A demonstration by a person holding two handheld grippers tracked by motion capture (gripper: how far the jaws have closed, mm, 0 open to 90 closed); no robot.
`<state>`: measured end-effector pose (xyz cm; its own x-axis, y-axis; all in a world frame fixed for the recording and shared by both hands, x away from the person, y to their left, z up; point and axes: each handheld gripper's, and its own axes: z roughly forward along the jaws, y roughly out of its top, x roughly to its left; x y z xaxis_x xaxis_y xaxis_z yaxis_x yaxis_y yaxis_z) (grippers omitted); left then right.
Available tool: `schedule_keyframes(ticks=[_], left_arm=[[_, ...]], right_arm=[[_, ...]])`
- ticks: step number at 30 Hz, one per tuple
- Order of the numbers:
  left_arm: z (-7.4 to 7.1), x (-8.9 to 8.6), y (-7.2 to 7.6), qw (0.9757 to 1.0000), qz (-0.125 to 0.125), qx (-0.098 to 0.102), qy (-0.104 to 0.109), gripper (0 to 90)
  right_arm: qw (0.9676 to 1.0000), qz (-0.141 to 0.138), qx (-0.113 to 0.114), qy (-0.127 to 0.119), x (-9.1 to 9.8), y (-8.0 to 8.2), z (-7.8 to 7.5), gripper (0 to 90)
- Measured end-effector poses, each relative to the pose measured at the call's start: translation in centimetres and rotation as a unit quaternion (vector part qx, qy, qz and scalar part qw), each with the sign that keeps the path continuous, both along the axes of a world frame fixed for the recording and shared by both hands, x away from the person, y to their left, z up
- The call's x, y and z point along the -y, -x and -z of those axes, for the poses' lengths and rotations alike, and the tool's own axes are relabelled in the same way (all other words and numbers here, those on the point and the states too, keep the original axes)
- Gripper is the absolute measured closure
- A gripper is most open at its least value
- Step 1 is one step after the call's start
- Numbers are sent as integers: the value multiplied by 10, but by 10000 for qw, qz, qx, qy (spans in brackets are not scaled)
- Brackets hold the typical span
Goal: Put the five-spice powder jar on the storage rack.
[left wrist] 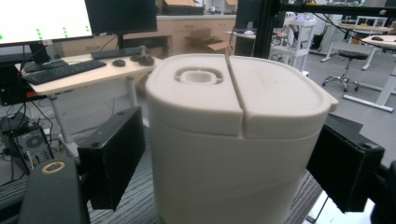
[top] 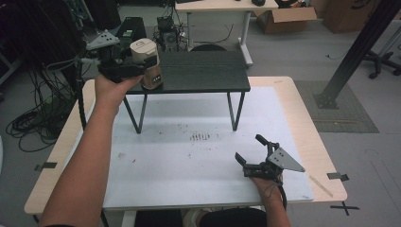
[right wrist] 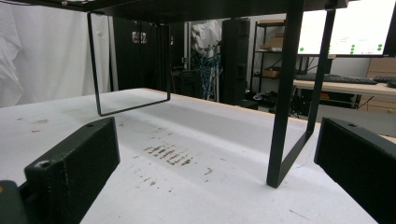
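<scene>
White counter point(top: 189, 179) with black raised shelf point(top: 203, 71), cream lidded canister point(top: 147, 66) between the parted left tool point(top: 137, 64) jaws, right tool point(top: 253, 153) spread wide, holding nothing

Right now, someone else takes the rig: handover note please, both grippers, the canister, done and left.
Left gripper: jaws either side of the canister, gaps visible in the left gripper view, so open, not pressing.
Right gripper: open, holds nothing, low over the white mat.
Canister: upright, lid on, at the left end of the black shelf.
Done: canister stands on the shelf.
Left: probably draw the left gripper back clear without tipping it.
</scene>
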<state>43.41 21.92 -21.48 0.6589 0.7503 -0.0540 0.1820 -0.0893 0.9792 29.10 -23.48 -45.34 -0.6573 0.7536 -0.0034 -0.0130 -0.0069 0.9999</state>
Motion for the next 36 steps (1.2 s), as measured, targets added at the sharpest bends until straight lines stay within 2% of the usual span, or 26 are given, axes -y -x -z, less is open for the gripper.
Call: schedule_keyframes(ticks=[14,18,27,36], left_arm=[[1,-3,9,9999,-4,-43,-120,136],[4,-9,14,9999,-61,-74,-60,128],[4,-16,24,9997,-119,-107,-160,83],[8,-31,39,9996,-227,-158,-111,29]], right_arm=[[10000,-6,-10,13,0,0,0,0],[10000,-6,0,13,0,0,0,0],[10000,-2,5,8,0,0,0,0],[10000,-7,11,12,0,0,0,0]])
